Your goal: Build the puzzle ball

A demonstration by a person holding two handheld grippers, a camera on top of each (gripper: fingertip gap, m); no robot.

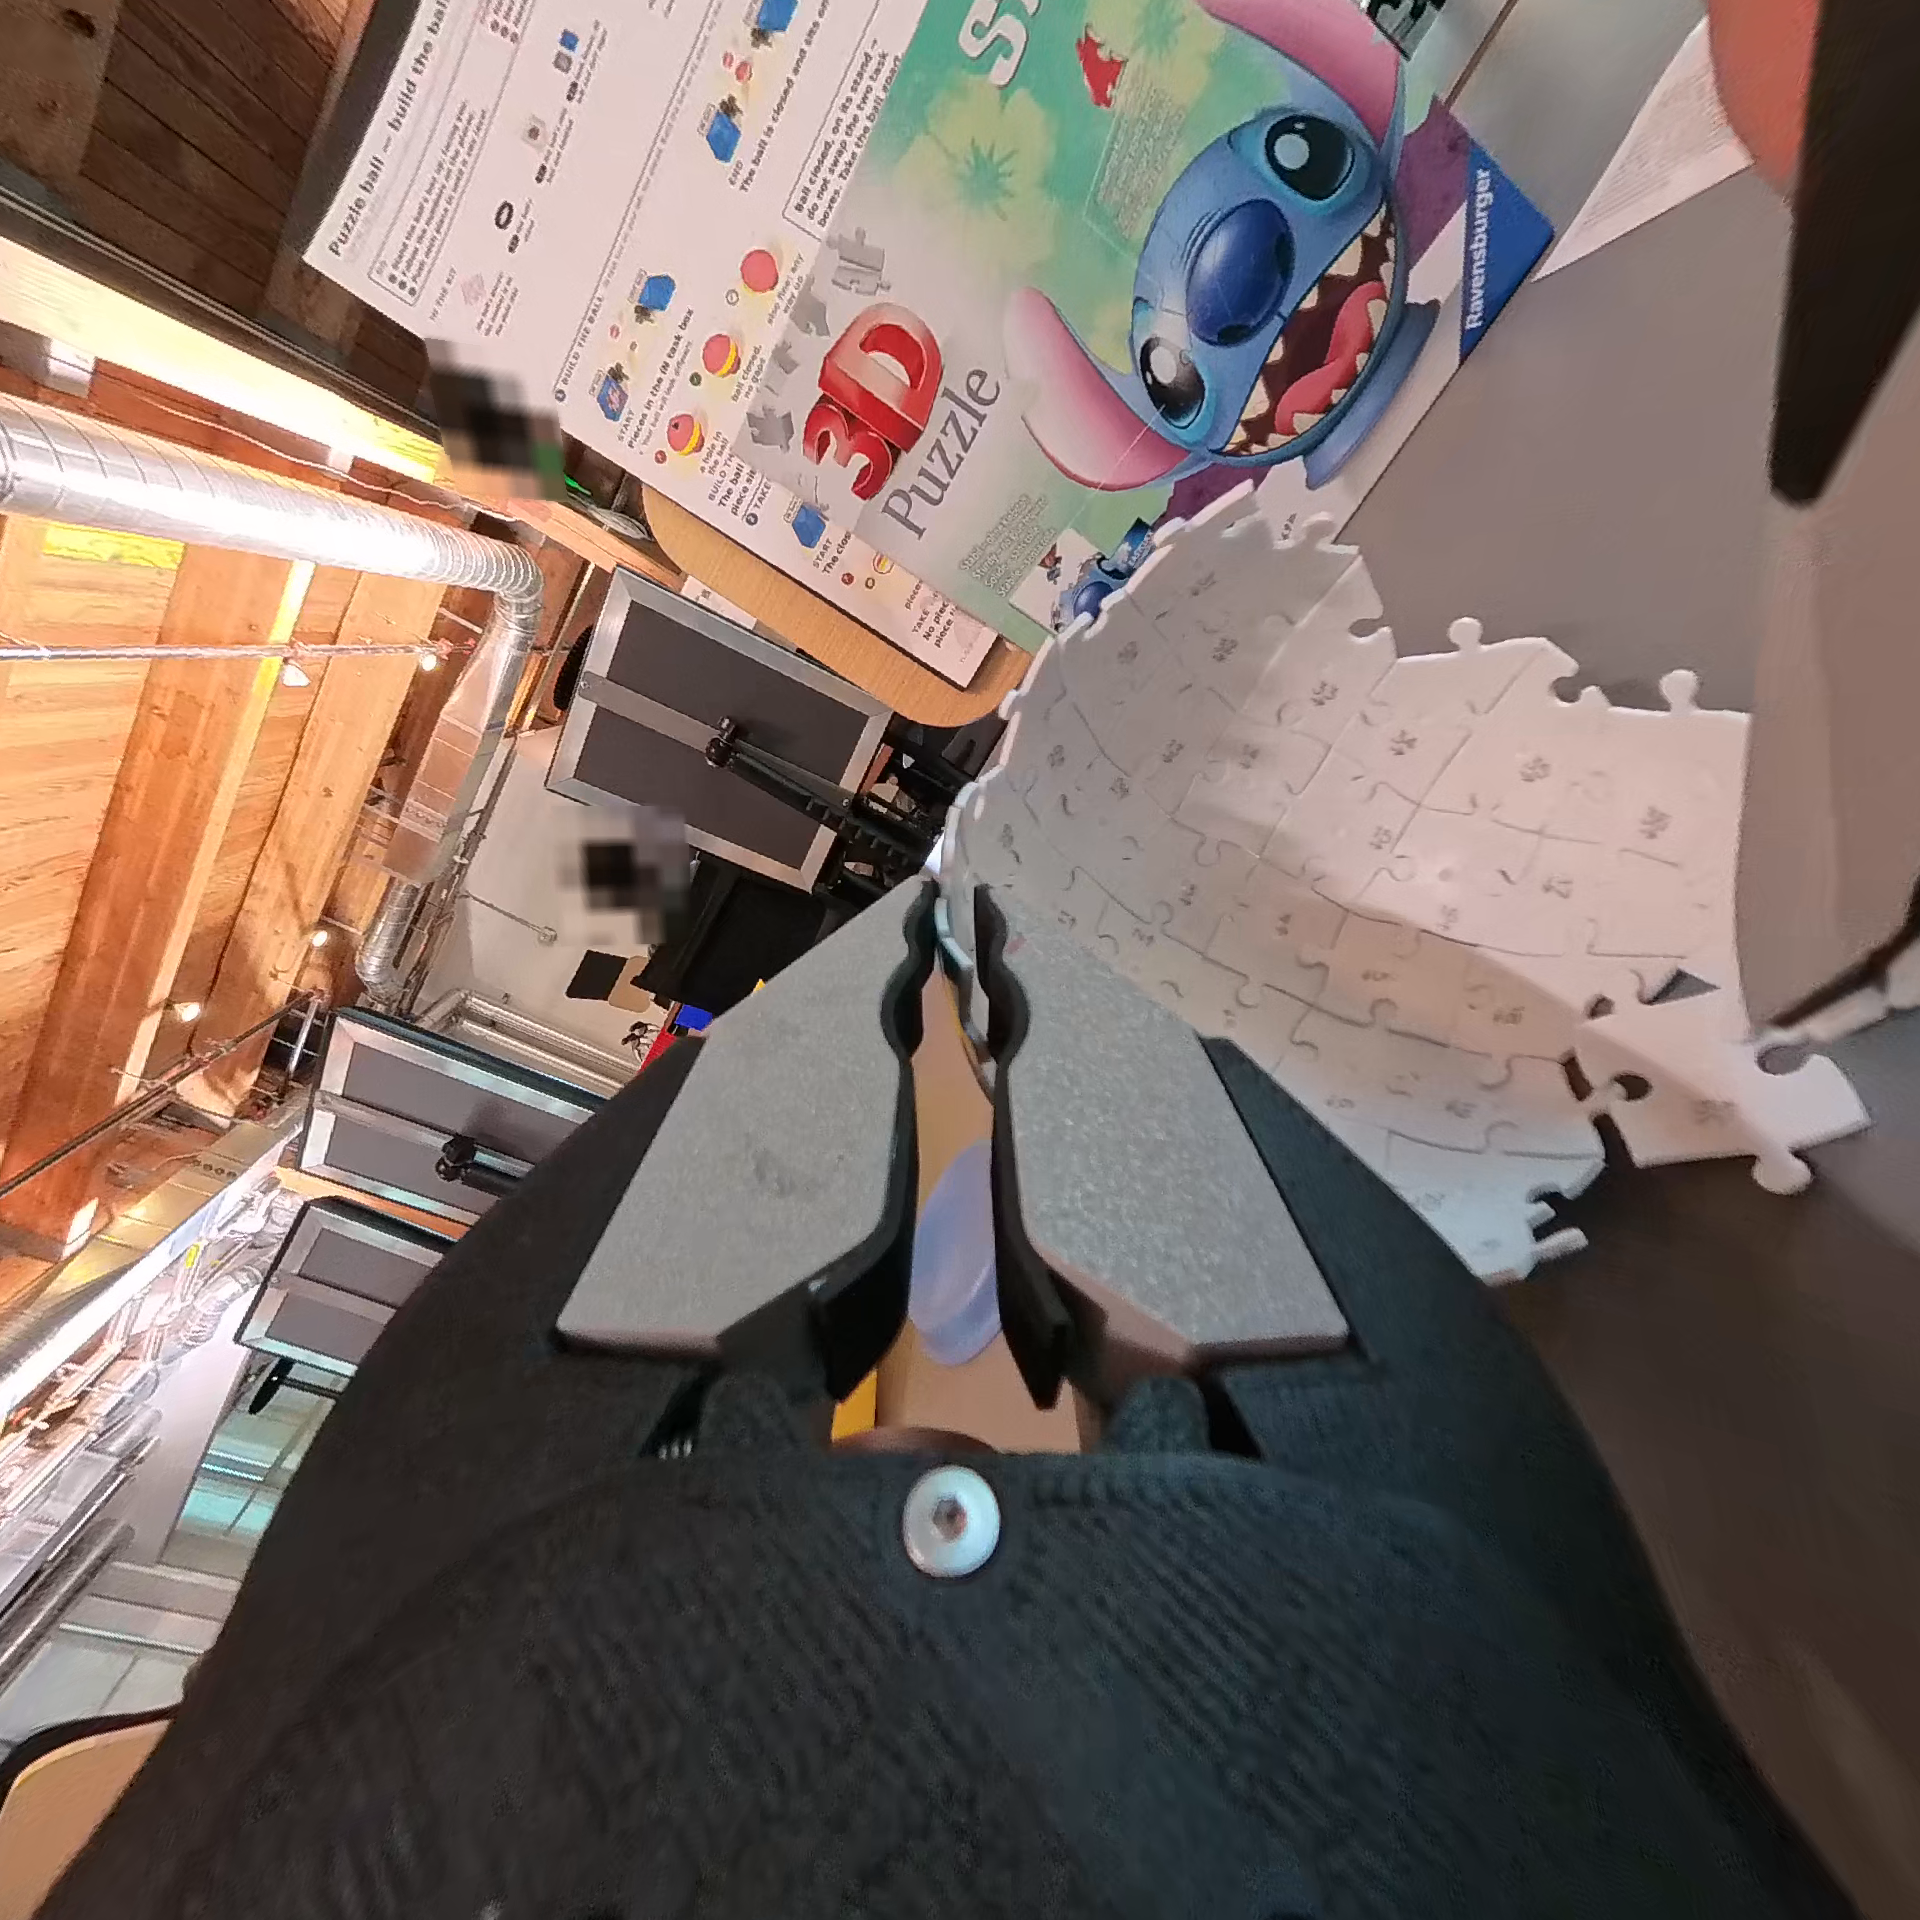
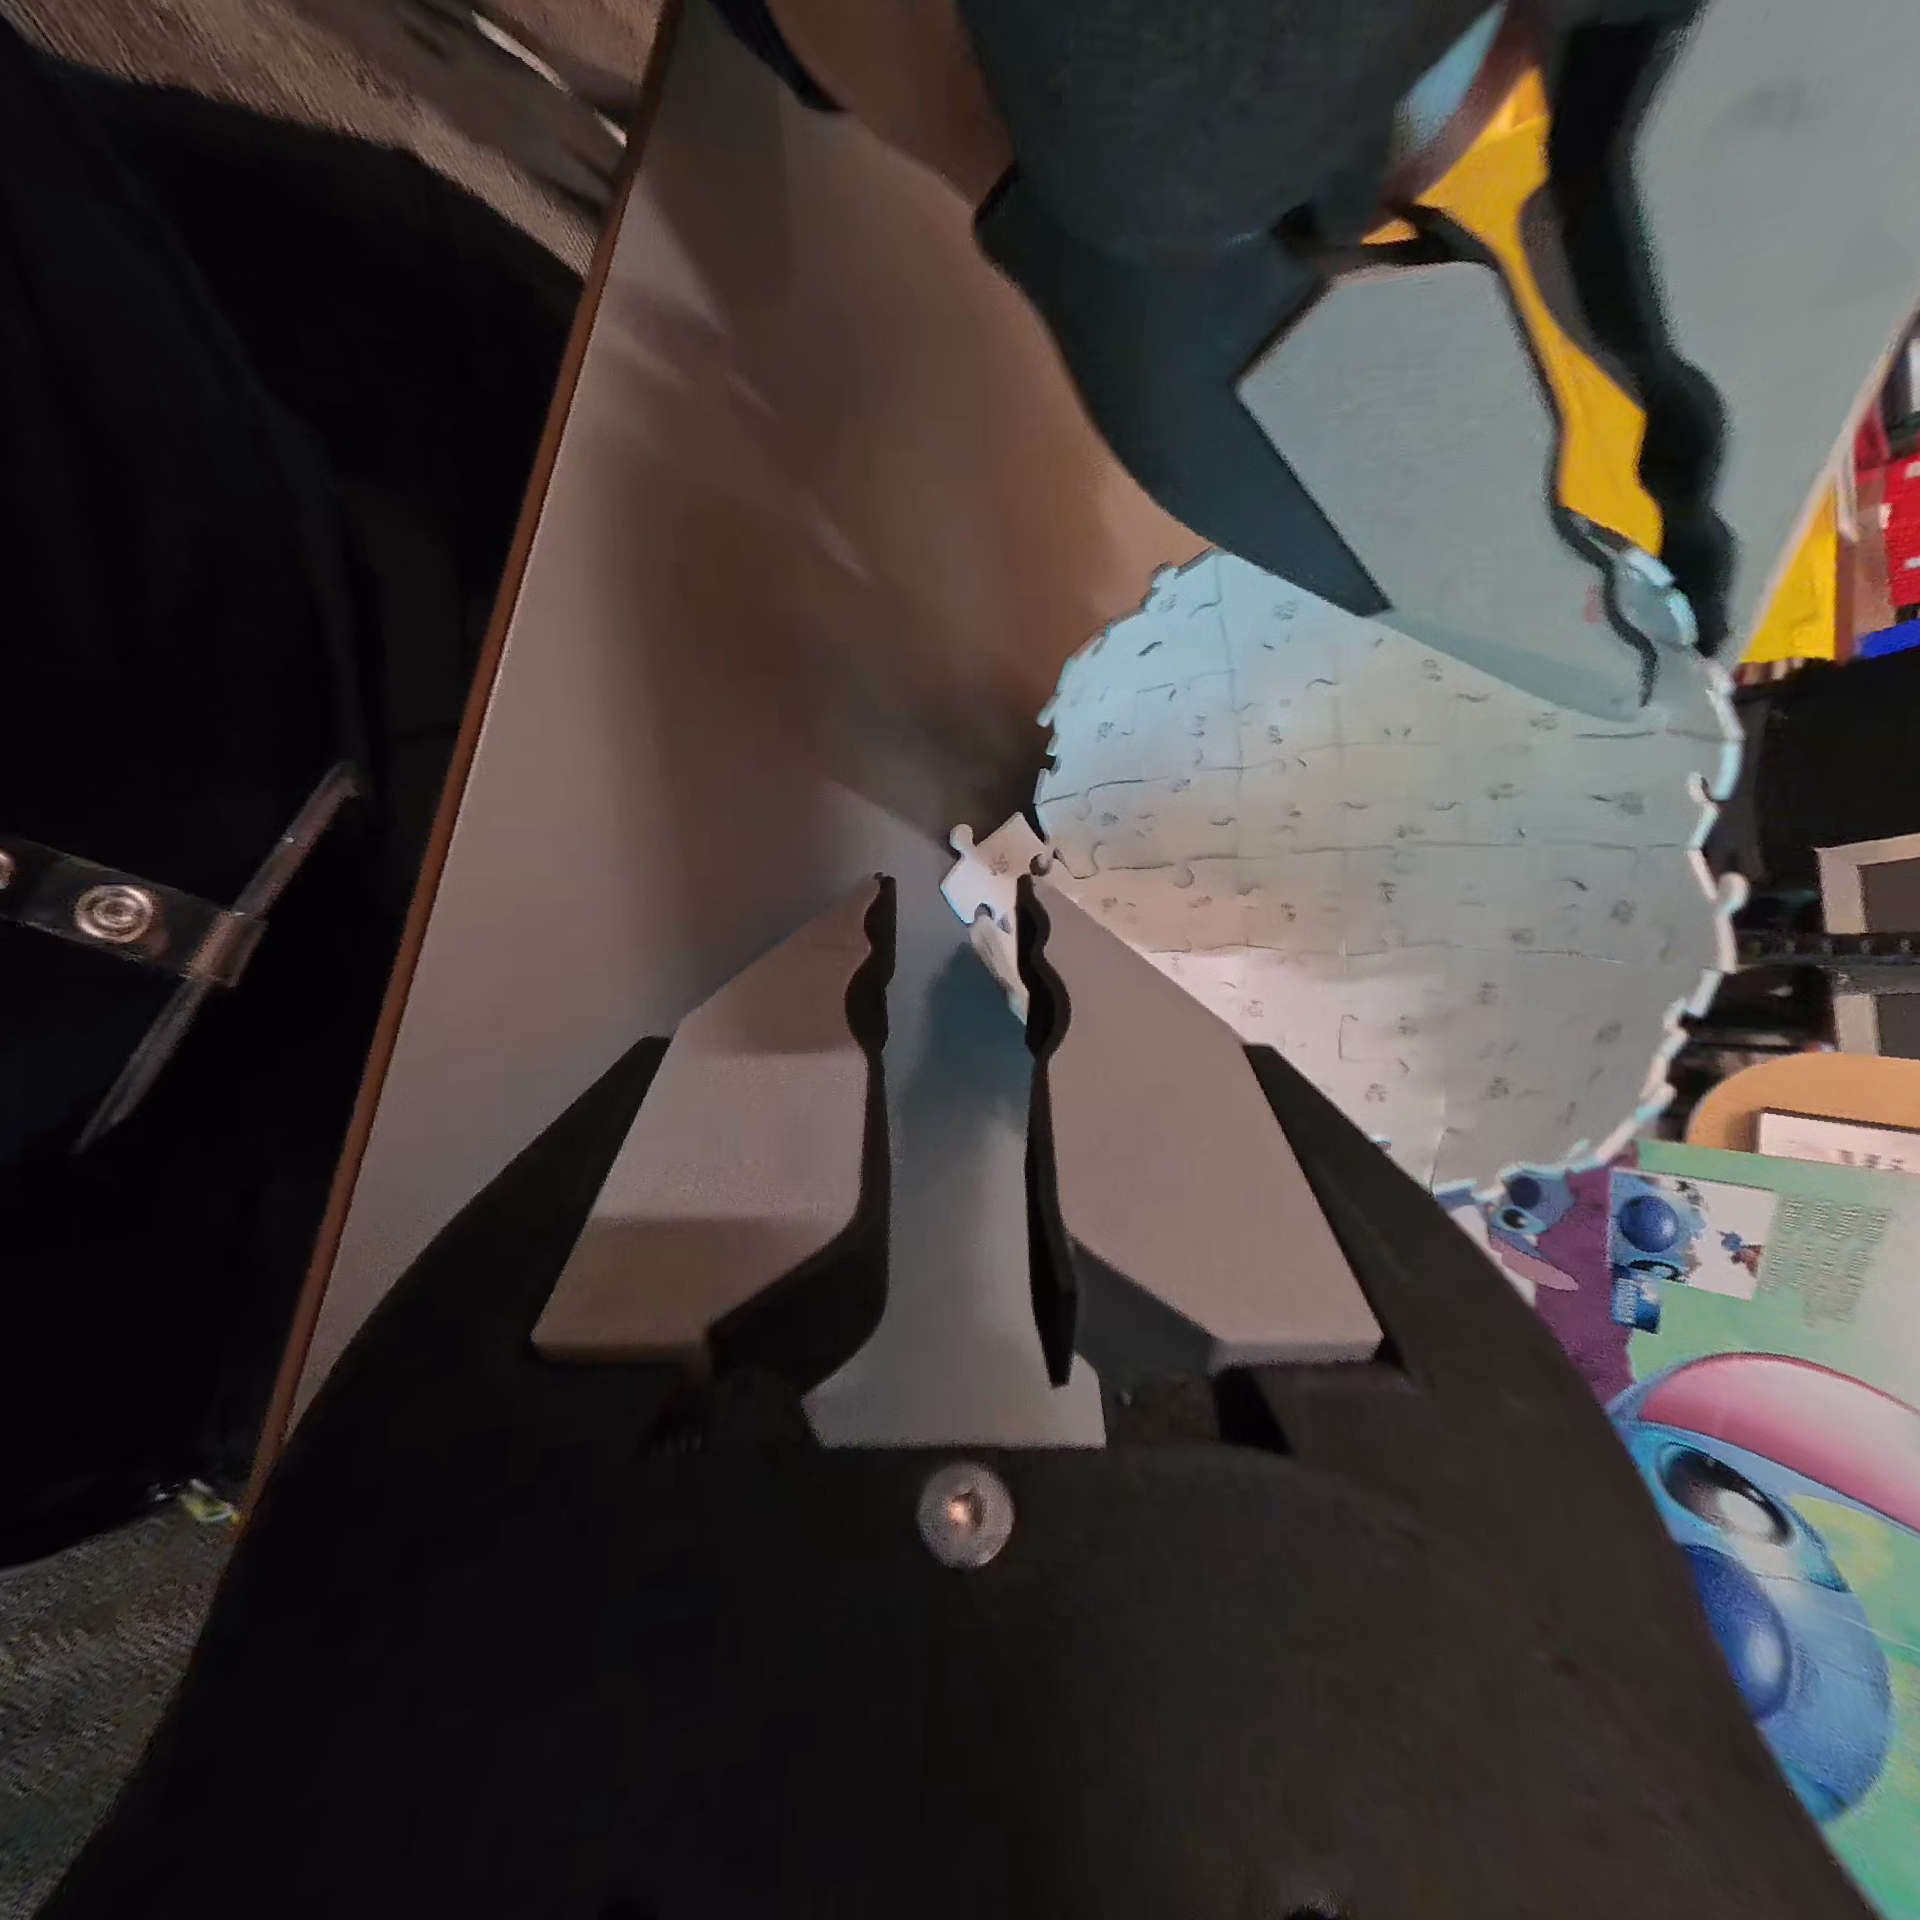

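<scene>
Left gripper [image 1: 956, 914]: your jaws stand almost together, clamped on the rim of the half-built puzzle ball [image 1: 1351, 883]; the right wrist view shows that same gripper [image 2: 1652, 613] biting the shell's far edge from above.

Right gripper [image 2: 951, 894]: your jaws are parted with nothing between them, tips just short of a loose puzzle piece [image 2: 992, 868].

Puzzle ball: a white curved shell of joined pieces, hollow inner side facing both cameras, printed marks on each piece, knobbed rim all round. It sits over the grey table [image 2: 727, 623].

Loose puzzle piece [image 1: 1714, 1101]: white, touching the shell's lower edge at one corner; whether it is locked in cannot be told.

Puzzle box [image 1: 1195, 291]: flat on the table beyond the shell, cartoon blue creature on the lid.

Instruction sheet [image 1: 623, 208]: white, beside the box.
</scene>
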